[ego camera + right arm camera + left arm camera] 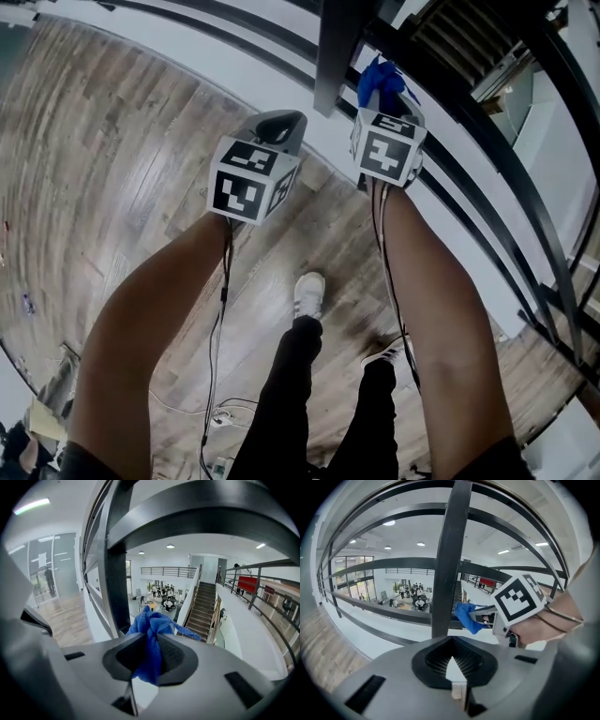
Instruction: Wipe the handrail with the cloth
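A black railing post (331,52) rises just ahead of both grippers. My right gripper (386,101) is shut on a bunched blue cloth (379,81), holding it up against the railing bars to the right of the post. In the right gripper view the cloth (151,632) fills the jaws of that gripper (149,641), with the post (115,573) to its left and a broad dark handrail (211,513) overhead. My left gripper (279,125) is shut and holds nothing, left of the post and short of it. The left gripper view shows its jaws (451,641) below the post (447,559), and the cloth (465,616).
Wooden floor (112,169) lies underfoot, with the person's legs and a white shoe (308,293) below the grippers. Cables (220,412) trail to the floor. Beyond the railing is an open atrium with a staircase (204,606) and people far below.
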`<state>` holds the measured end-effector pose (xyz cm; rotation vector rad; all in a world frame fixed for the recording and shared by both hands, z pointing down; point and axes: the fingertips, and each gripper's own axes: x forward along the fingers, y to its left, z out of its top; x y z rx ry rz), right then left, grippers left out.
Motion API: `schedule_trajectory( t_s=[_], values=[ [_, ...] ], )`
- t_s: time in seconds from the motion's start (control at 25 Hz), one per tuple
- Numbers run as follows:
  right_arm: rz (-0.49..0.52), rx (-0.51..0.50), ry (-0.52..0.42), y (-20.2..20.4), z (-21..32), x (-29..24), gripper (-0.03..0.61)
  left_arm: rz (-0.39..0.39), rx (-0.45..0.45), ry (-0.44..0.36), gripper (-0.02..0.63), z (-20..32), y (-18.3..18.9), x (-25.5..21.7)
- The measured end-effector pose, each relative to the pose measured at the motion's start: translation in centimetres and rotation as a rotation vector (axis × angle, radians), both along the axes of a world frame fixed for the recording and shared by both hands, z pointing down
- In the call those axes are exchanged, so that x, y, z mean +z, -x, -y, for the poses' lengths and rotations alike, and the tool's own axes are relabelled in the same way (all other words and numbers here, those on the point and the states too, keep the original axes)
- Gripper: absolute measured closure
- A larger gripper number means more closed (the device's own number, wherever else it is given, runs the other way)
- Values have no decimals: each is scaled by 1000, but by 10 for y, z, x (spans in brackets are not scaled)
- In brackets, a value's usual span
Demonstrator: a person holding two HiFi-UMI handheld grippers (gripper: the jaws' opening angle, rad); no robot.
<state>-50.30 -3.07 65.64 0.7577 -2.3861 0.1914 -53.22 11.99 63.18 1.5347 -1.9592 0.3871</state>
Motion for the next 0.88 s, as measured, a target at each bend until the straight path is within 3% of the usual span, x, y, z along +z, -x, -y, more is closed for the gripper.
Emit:
schedule_trajectory(
  t_s=[0.32,0.88],
  values=[
    [-10,75,10,-64,21,0,499,-25,-4,4,609,18,-35,4],
    [-64,220,26,-228,72,-1,499,-76,68,27,609,74,-152,3]
  ],
)
